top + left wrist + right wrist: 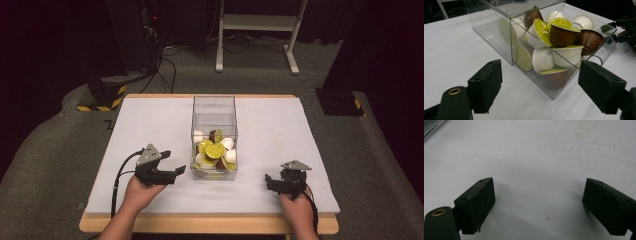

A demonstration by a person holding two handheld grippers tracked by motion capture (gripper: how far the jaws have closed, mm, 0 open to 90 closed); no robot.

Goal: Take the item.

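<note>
White table (150, 125) – 1 clear box (214, 107) | capsules (214, 150) uncountable | 2 grippers – jaws apart

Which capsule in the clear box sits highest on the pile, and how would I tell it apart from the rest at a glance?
Start at the clear box in the middle of the white table, just ahead of the open left gripper. On top of the heap near its open end lies the brown capsule, tipped on its side. Unlike the white cups beside it, its body is brown under a yellow-green foil lid.
</note>
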